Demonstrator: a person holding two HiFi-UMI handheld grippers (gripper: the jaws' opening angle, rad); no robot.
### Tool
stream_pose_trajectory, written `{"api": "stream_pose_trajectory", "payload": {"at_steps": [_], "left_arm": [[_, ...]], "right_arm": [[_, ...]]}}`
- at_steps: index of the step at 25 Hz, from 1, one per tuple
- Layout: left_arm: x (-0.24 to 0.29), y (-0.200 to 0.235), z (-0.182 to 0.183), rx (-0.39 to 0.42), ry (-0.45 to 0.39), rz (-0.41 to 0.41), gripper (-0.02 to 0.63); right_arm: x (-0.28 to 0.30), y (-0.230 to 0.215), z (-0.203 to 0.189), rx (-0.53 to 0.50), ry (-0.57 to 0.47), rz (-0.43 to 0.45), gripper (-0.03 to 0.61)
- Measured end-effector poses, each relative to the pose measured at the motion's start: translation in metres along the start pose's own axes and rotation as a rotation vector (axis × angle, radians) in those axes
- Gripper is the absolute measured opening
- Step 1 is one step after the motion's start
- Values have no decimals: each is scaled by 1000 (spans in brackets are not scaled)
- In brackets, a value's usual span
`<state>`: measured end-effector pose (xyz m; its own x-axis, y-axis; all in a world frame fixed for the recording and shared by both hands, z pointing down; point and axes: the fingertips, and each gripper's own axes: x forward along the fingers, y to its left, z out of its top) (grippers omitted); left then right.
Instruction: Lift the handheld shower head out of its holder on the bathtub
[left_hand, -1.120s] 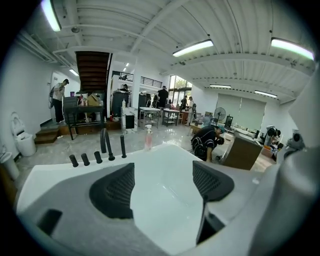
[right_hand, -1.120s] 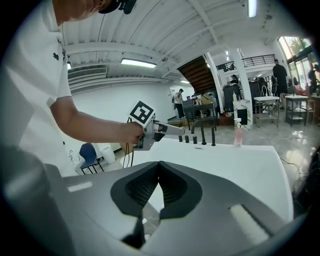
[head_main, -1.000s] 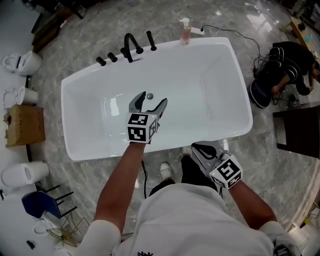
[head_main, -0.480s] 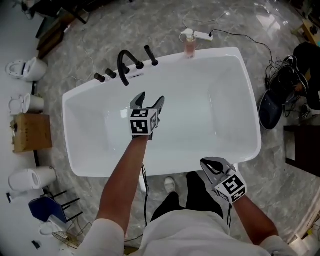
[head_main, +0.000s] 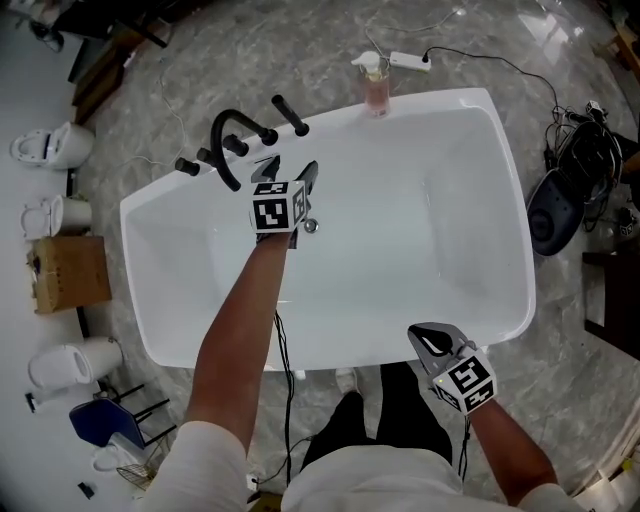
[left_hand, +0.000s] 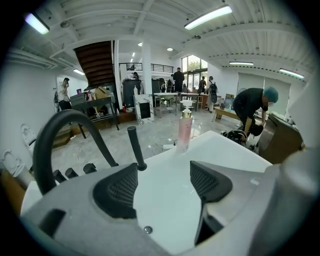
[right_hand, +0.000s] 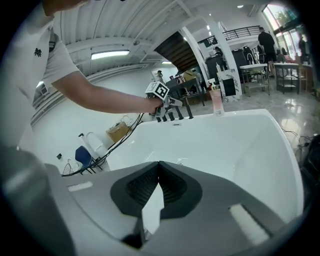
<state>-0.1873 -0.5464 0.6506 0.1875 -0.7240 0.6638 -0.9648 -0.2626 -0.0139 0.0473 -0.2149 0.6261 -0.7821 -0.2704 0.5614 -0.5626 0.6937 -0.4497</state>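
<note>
The handheld shower head (head_main: 290, 115) is a slim black wand standing upright in its holder on the far left rim of the white bathtub (head_main: 340, 360). The left gripper view shows the shower head (left_hand: 135, 147) just beyond the left pad, beside the arched black spout (left_hand: 60, 140). My left gripper (head_main: 285, 172) hovers over the tub close to these fittings; its jaws have just been closing a little but stand open with nothing between them. My right gripper (head_main: 430, 338) hangs outside the near rim, shut and empty.
A pink pump bottle (head_main: 375, 85) stands on the far rim, a power strip (head_main: 405, 62) behind it. Black knobs (head_main: 190, 165) sit left of the spout. Toilets (head_main: 50, 145) and a cardboard box (head_main: 68, 272) line the left; a dark bag (head_main: 555, 215) lies right.
My left gripper has travelled from the middle of the tub to the black fittings at the far rim. The right gripper has sunk slightly by the near rim.
</note>
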Motion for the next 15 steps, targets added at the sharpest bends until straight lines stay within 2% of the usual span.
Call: {"api": "stream_pose_trajectory", "payload": {"at_steps": [7, 15], "left_arm": [[63, 32, 17, -9, 12, 44, 333], [112, 65, 21, -13, 29, 85, 333]], "right_arm": [[29, -37, -12, 24, 70, 1, 14], [73, -75, -32, 21, 244, 29, 14]]}}
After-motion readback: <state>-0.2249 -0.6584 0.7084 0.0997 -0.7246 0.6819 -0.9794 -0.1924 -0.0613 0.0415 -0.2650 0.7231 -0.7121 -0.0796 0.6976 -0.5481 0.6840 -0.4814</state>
